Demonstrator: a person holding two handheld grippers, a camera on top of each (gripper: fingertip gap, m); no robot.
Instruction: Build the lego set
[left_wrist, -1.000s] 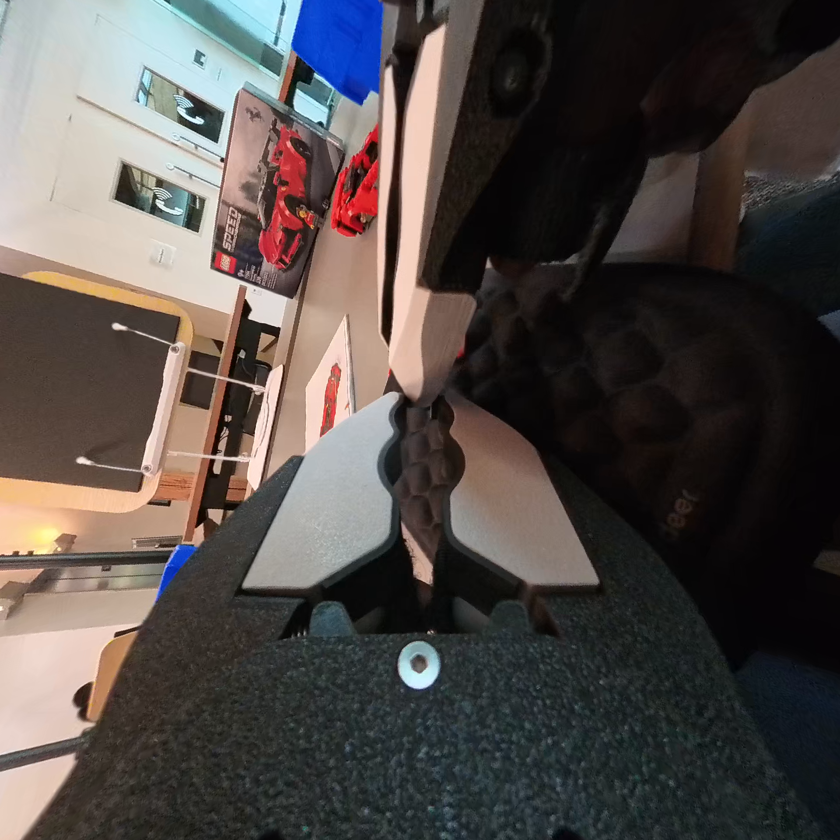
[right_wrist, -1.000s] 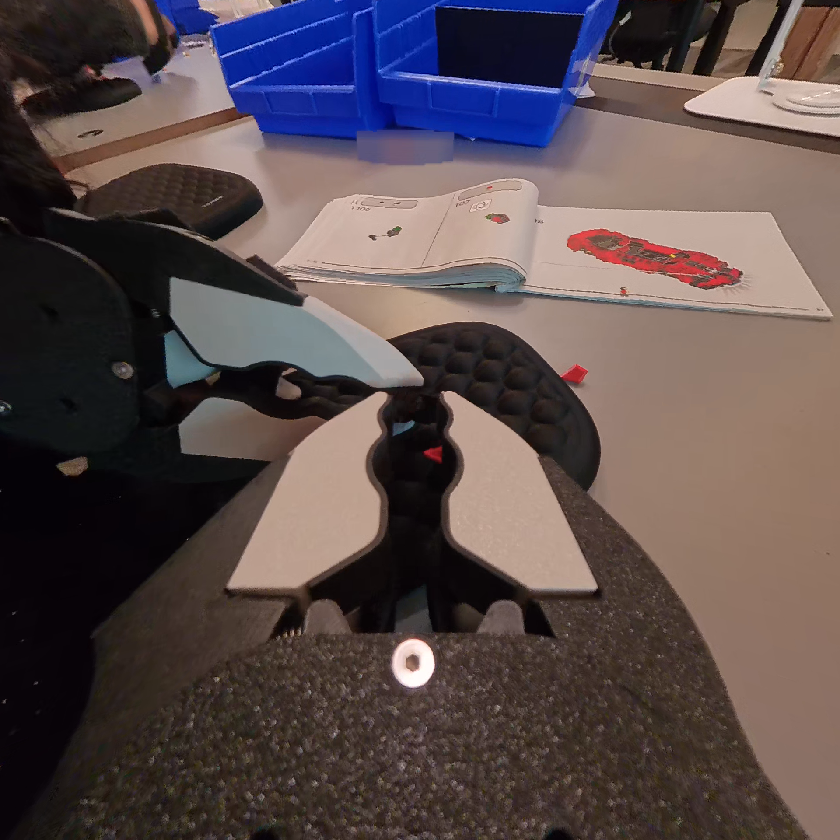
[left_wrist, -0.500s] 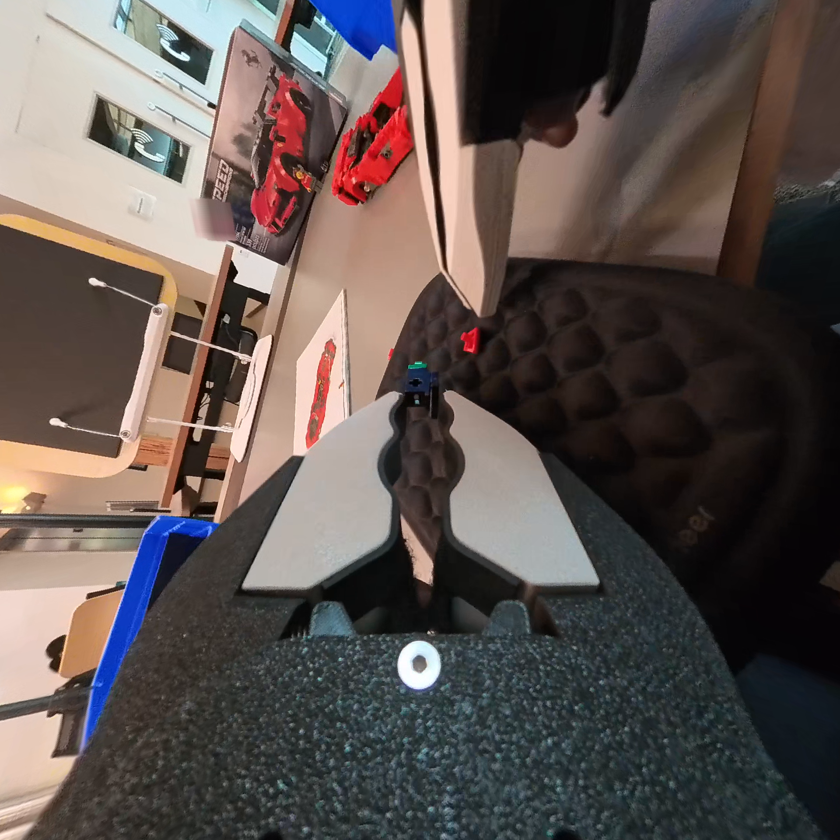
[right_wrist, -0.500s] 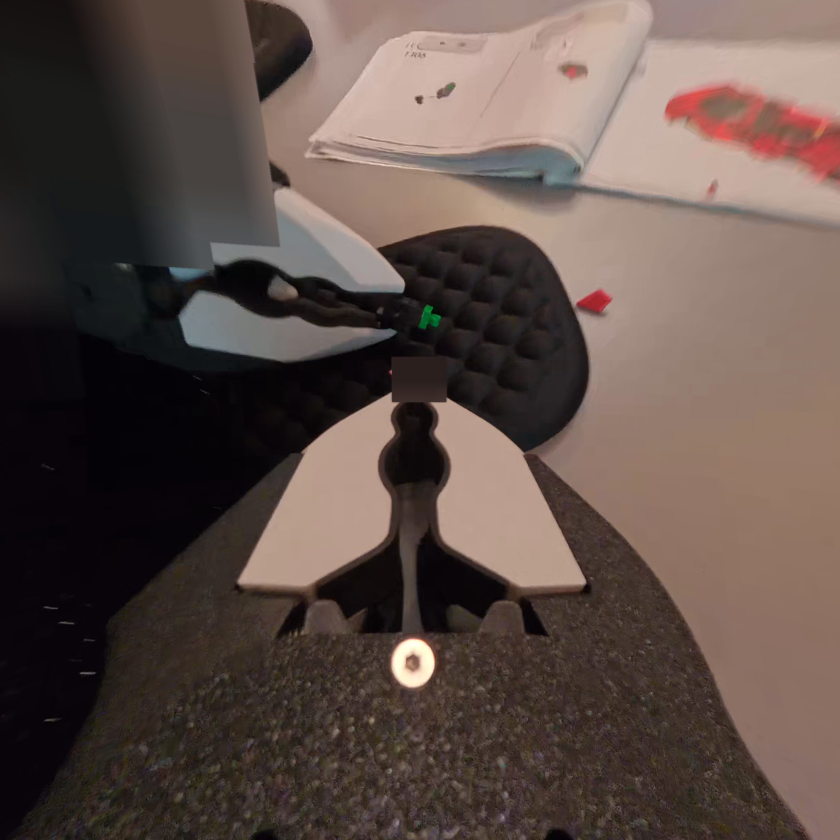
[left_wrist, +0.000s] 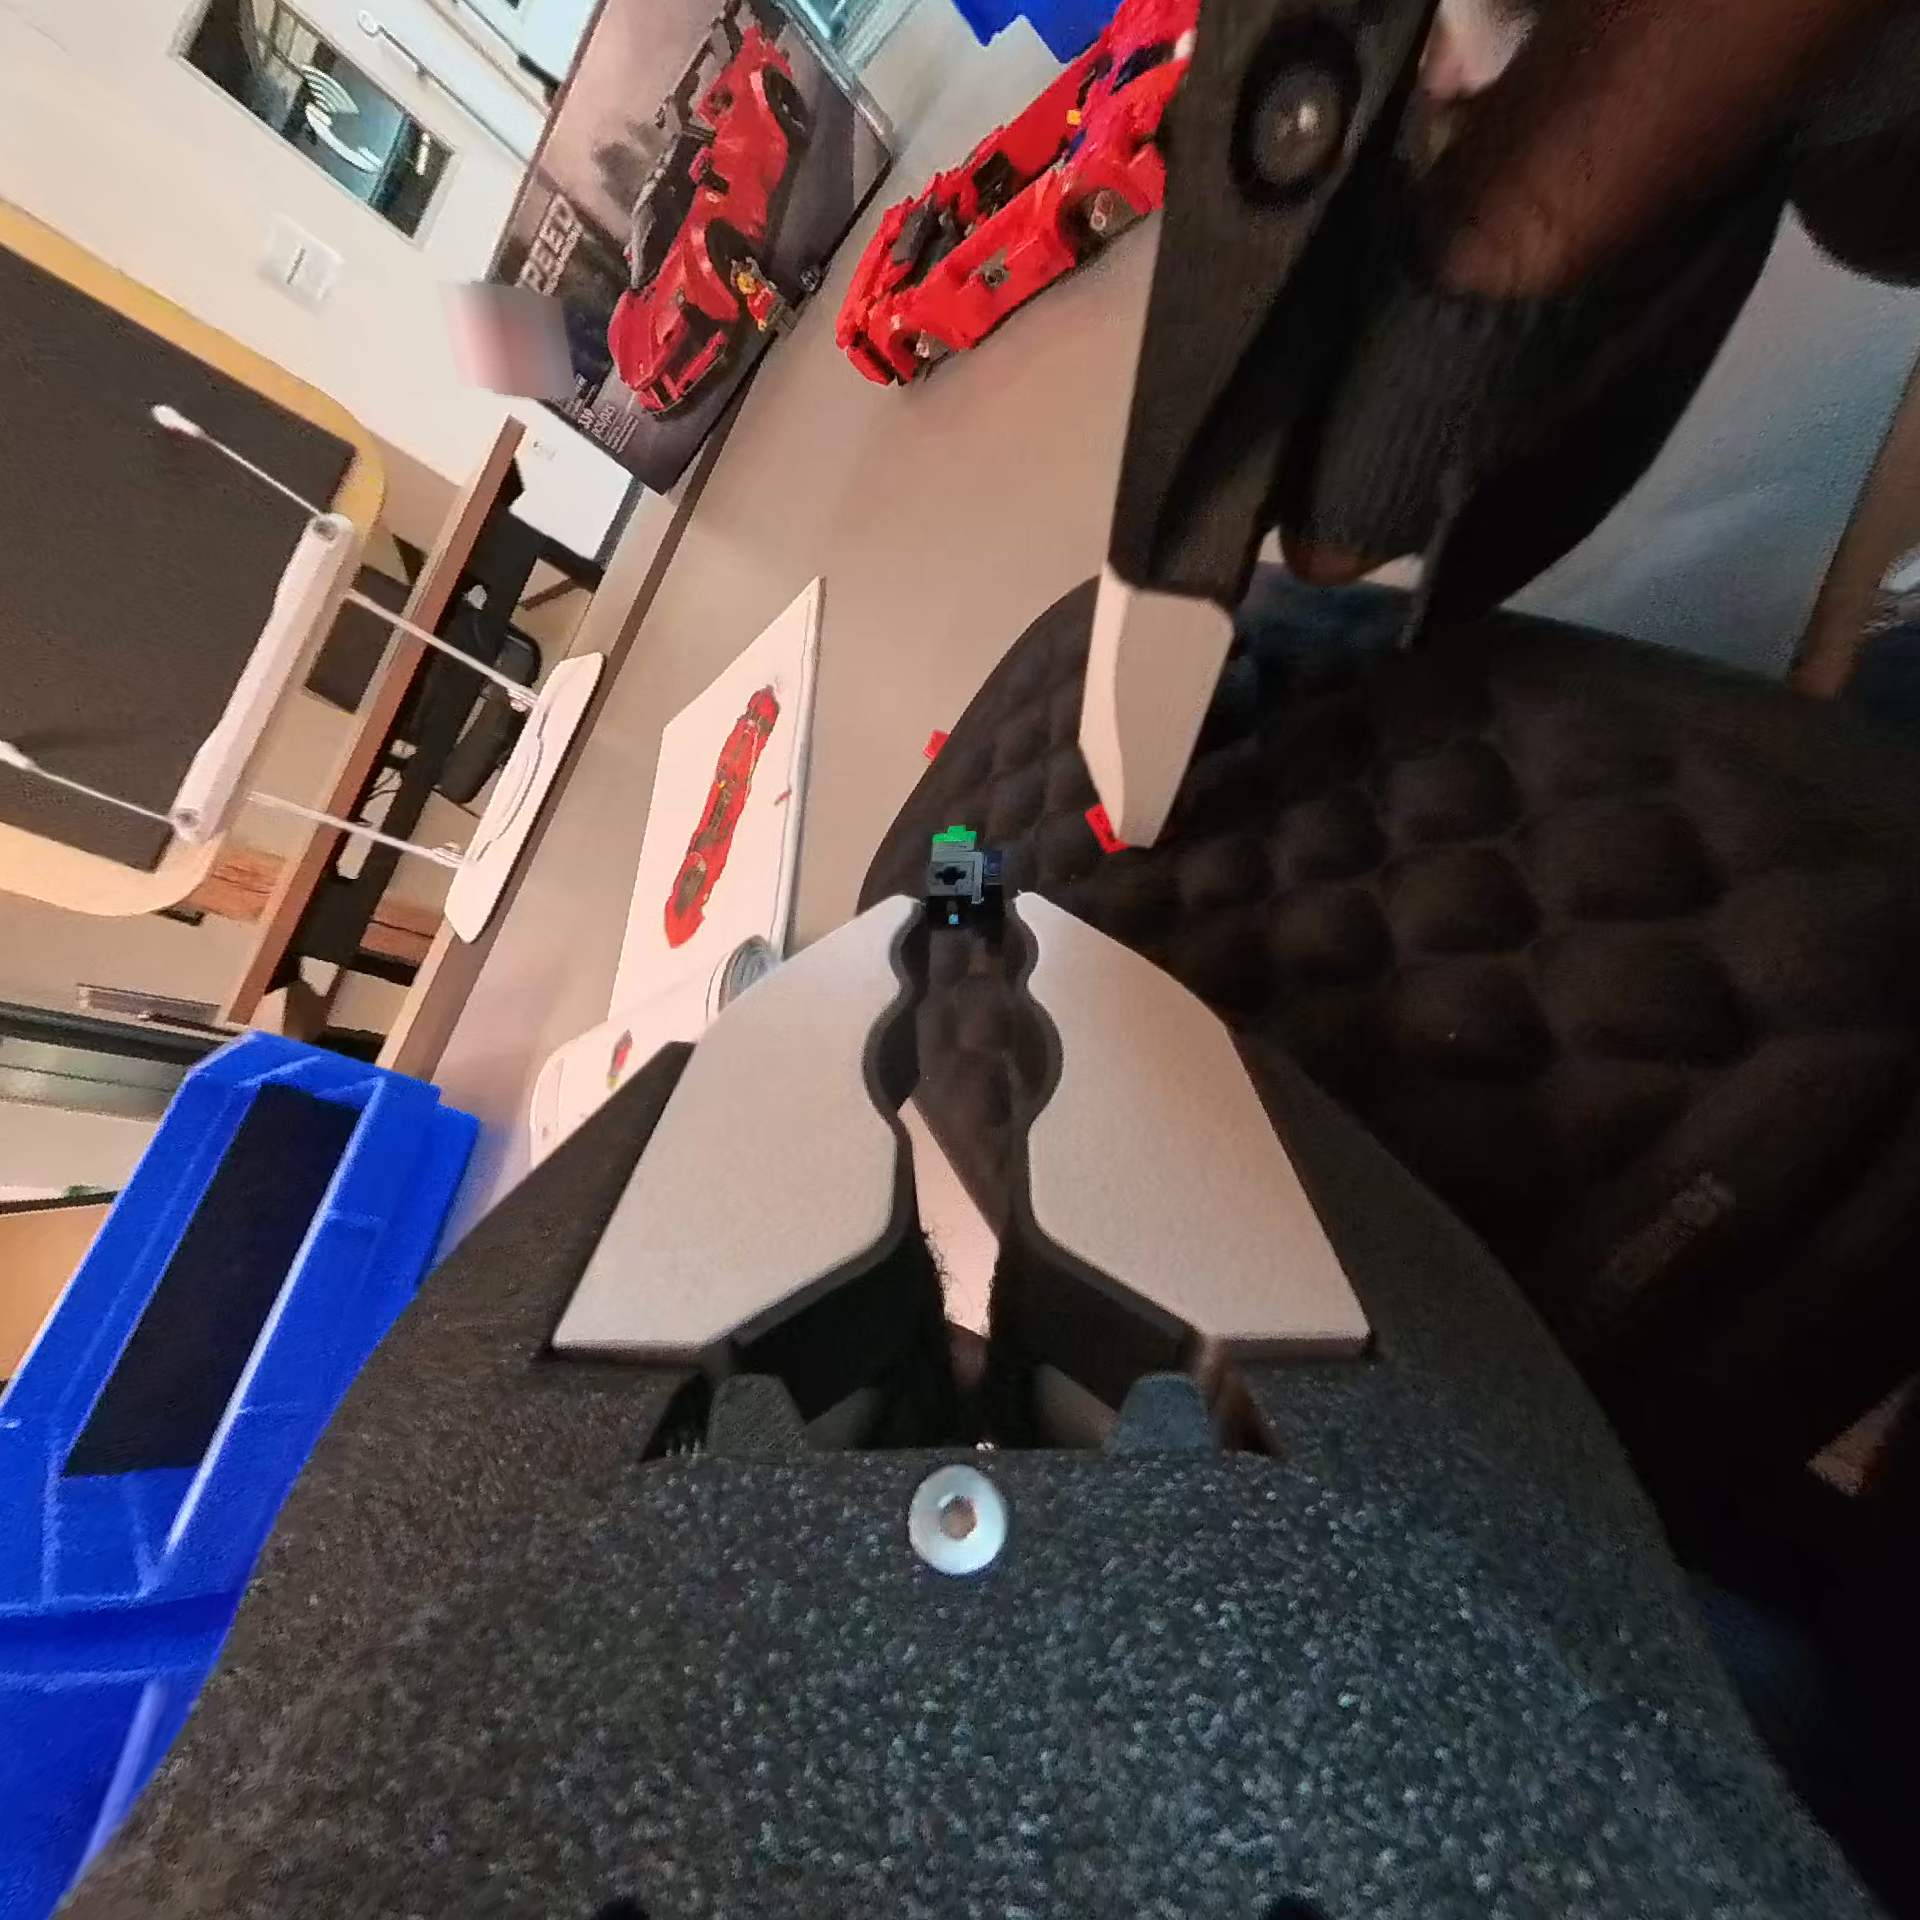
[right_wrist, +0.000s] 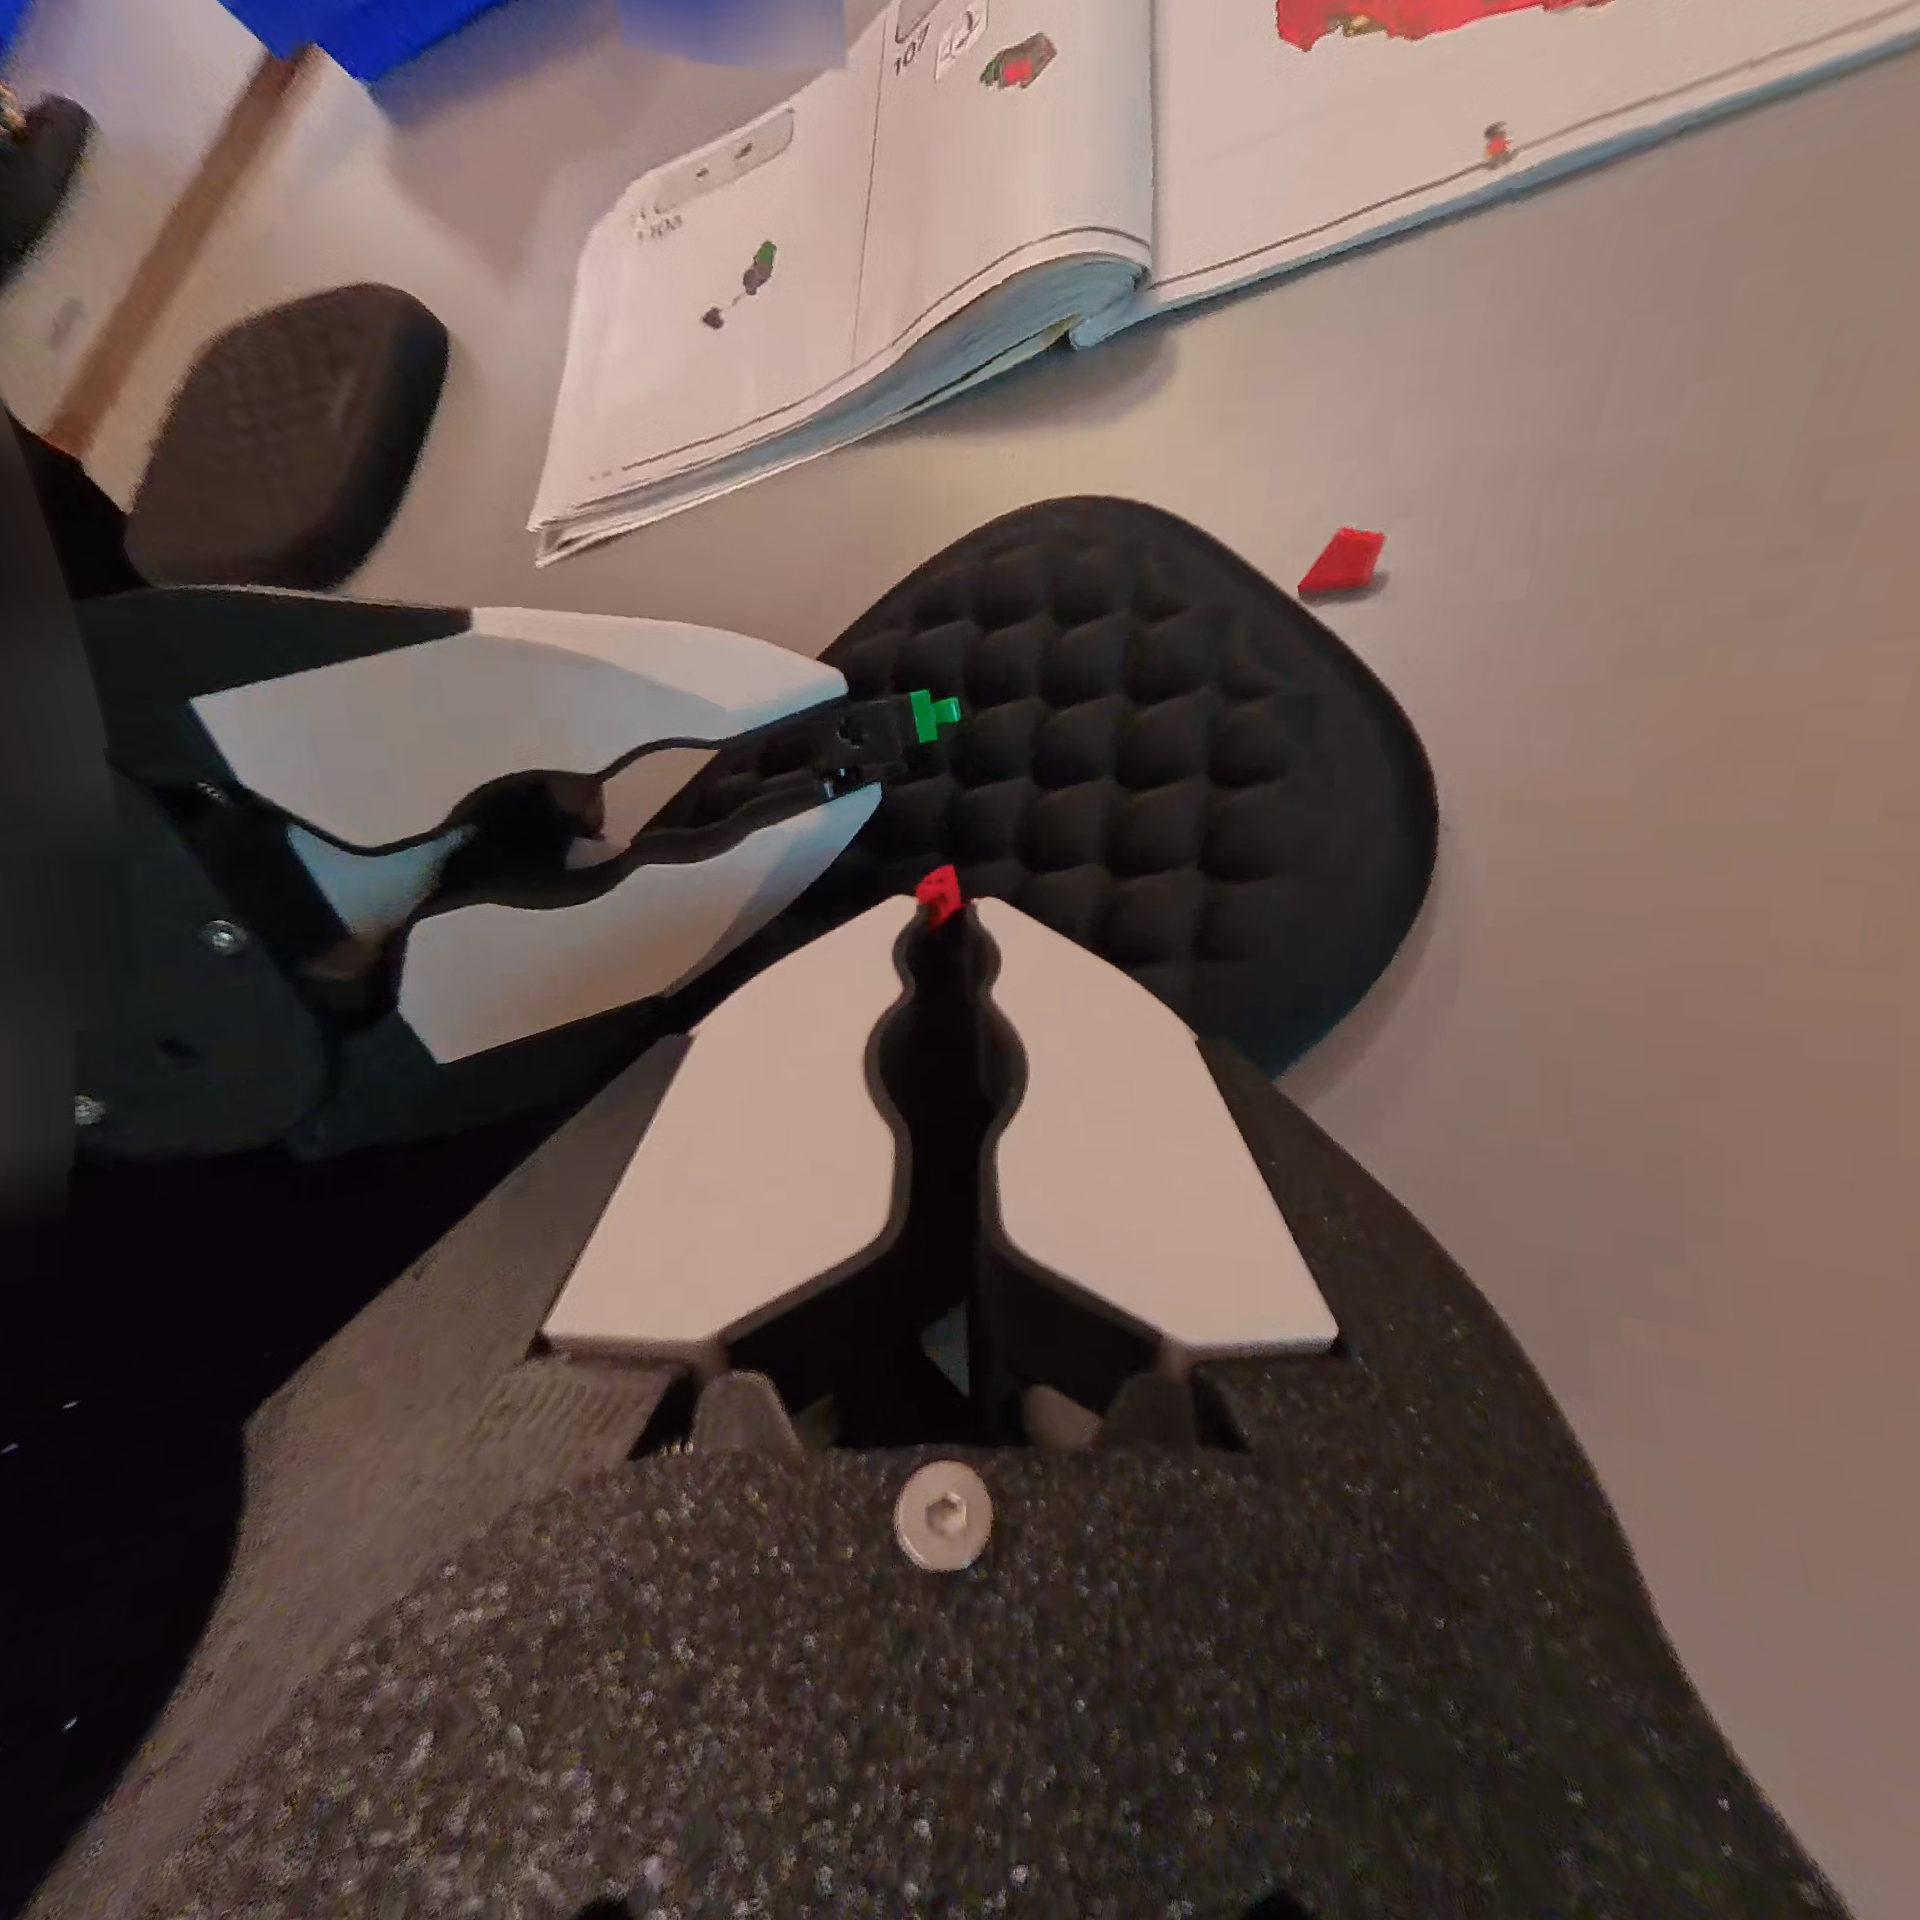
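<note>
My left gripper is shut on a small dark lego piece with a green part; it also shows in the right wrist view, held above a black padded mat. My right gripper is shut on a tiny red lego piece. In the left wrist view the right gripper's fingertips come down from above, with the red piece at their tip, just right of the dark piece. The two held pieces are close but apart.
An open instruction booklet lies beyond the mat. A loose red brick lies on the grey table right of the mat. A second black pad sits at left. A red lego car, its box and a blue bin stand farther off.
Both grippers have lifted off the mat and drawn apart a little. The right gripper has closed on the red piece; the left holds the dark and green piece, now clearly in view.
</note>
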